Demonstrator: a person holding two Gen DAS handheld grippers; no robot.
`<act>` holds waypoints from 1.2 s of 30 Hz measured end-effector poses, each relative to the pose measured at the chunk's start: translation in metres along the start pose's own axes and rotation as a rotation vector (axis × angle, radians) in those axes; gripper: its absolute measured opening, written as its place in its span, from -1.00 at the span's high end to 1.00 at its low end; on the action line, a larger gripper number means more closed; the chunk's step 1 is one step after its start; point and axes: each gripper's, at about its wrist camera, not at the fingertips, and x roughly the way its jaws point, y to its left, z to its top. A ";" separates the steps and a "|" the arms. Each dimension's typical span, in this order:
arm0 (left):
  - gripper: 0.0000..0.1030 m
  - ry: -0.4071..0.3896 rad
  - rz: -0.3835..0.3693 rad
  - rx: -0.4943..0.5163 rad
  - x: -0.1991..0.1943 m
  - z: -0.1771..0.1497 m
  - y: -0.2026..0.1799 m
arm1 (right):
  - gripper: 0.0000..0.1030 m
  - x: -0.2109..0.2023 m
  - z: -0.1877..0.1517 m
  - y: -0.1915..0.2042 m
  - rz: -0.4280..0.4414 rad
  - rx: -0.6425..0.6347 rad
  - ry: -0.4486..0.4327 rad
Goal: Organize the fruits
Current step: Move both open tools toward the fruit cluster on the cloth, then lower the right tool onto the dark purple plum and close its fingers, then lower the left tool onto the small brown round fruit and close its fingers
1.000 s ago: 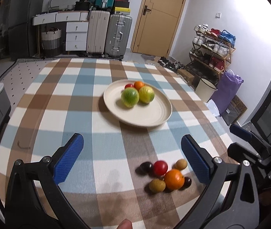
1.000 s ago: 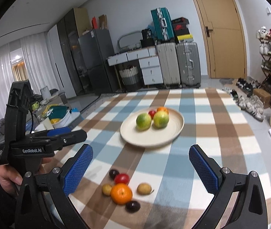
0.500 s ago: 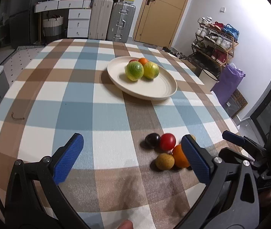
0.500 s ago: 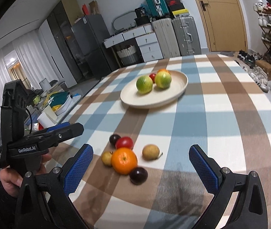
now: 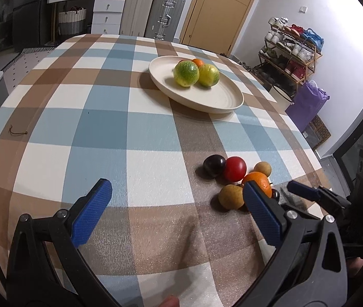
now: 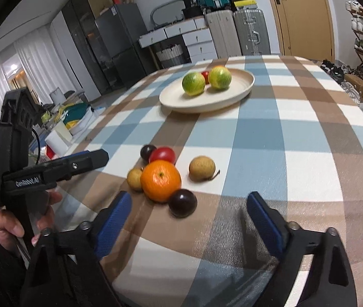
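The right gripper (image 6: 189, 220), jaws closing on nothing, hangs just short of the loose fruit pile (an orange (image 6: 160, 180) in its middle) on the checked cloth (image 6: 296, 133), while the left gripper (image 5: 176, 211) gapes empty beside it, well short of the plate (image 6: 222, 99).

A: What pattern covers the tabletop (image 5: 104, 133)?
B: Checks of blue, brown and white.
A: And the plate (image 5: 219, 97)?
B: Plain cream, holding two green-yellow fruits (image 5: 186, 73).
A: The near cluster?
B: A bright orange (image 6: 160, 180), a red tomato (image 6: 162, 154), two dark purple plums (image 6: 182, 202), tan-brown longans (image 6: 202, 168).
A: The tool pads (image 6: 113, 220)?
B: Blue on black.
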 end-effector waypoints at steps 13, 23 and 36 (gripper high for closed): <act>-0.97 0.010 -0.016 0.012 0.004 -0.005 -0.004 | 0.14 0.012 -0.002 0.006 0.002 -0.042 0.033; -0.97 0.018 -0.046 0.015 0.005 -0.009 -0.004 | 0.51 0.006 -0.004 0.001 0.024 -0.028 0.014; -0.97 0.062 -0.104 0.048 0.016 -0.011 -0.019 | 0.51 -0.004 -0.003 -0.007 0.059 0.019 -0.022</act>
